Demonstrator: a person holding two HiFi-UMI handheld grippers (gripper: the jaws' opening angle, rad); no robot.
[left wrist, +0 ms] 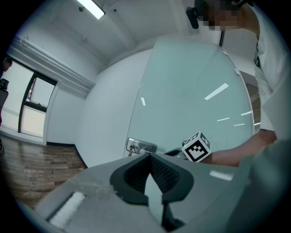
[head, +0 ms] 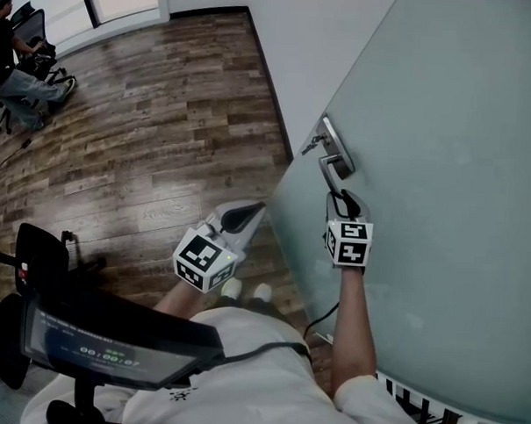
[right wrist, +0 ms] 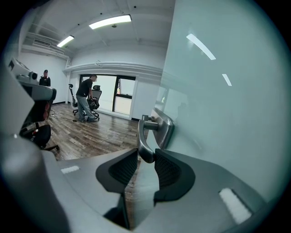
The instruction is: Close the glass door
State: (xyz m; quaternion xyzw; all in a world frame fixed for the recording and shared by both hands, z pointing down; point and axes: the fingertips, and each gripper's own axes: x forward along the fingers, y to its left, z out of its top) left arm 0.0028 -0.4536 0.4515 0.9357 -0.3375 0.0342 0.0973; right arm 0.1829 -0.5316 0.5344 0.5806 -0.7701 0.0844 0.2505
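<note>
The frosted glass door [head: 444, 153] fills the right of the head view, its edge turned toward the room. Its metal lever handle [head: 331, 170] sits on a steel plate near that edge. My right gripper [head: 343, 200] reaches up to the lever from below. In the right gripper view the lever's end [right wrist: 144, 136] stands between the two pads of the right gripper [right wrist: 146, 157], touching both. My left gripper [head: 252, 211] hangs apart to the left of the door edge, its tips together and empty. The left gripper view shows the left gripper [left wrist: 149, 154] facing the door [left wrist: 191, 82] and handle plate [left wrist: 141, 146].
A white wall [head: 299, 41] runs behind the door edge, with wooden floor [head: 164, 114] to the left. A person sits on an office chair [head: 13, 64] at the far left. A black chair [head: 35, 258] and a dark screen unit [head: 110, 341] stand close by my legs.
</note>
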